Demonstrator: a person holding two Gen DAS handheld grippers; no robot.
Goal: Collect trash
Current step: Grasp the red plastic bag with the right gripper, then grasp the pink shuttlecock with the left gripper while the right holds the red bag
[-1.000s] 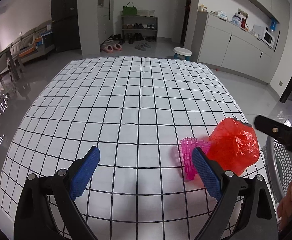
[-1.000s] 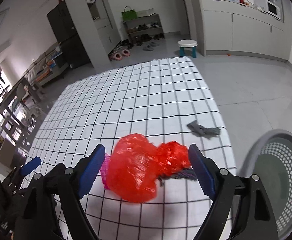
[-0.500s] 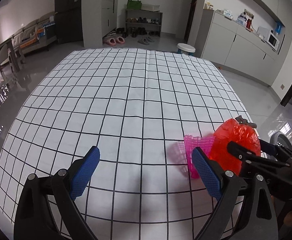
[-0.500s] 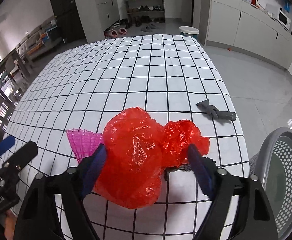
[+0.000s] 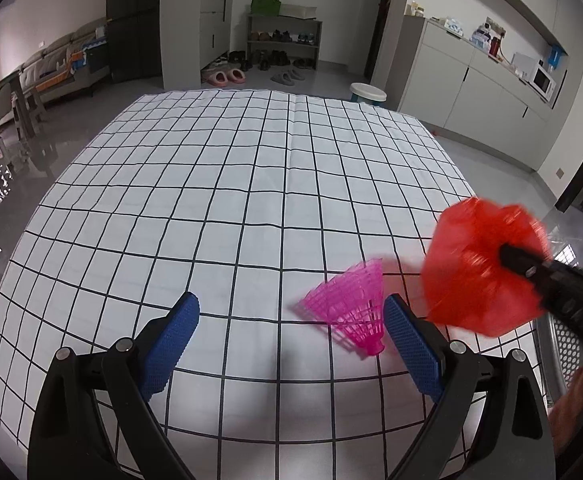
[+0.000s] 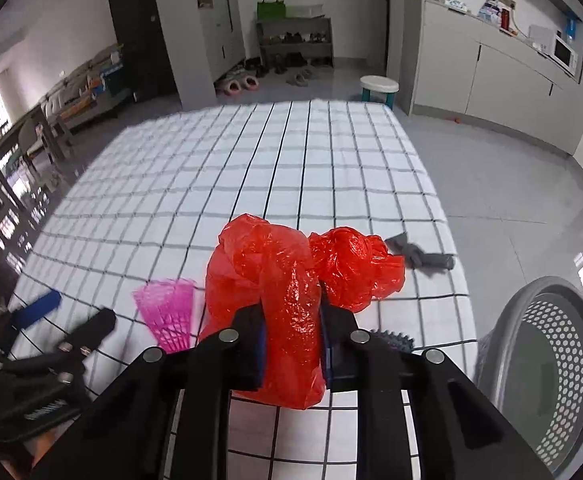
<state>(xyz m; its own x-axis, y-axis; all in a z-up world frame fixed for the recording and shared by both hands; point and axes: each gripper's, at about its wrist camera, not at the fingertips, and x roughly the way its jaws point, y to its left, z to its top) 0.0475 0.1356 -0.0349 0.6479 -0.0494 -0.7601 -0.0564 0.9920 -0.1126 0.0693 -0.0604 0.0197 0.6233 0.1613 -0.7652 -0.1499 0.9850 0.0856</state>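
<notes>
Slippage threatens: right gripper pinches only thin crumpled red bag; perforated bin waits at four o'clock; left gripper gapes empty.

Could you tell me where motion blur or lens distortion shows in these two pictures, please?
Left wrist view: the red plastic bag and the right hand-held gripper are smeared, while the pink shuttlecock is sharp. Right wrist view: the bag is crisp between shut jaws, but the left hand-held gripper is blurred. In both views the checked cloth has bowed grid lines, and the corners are dark.
</notes>
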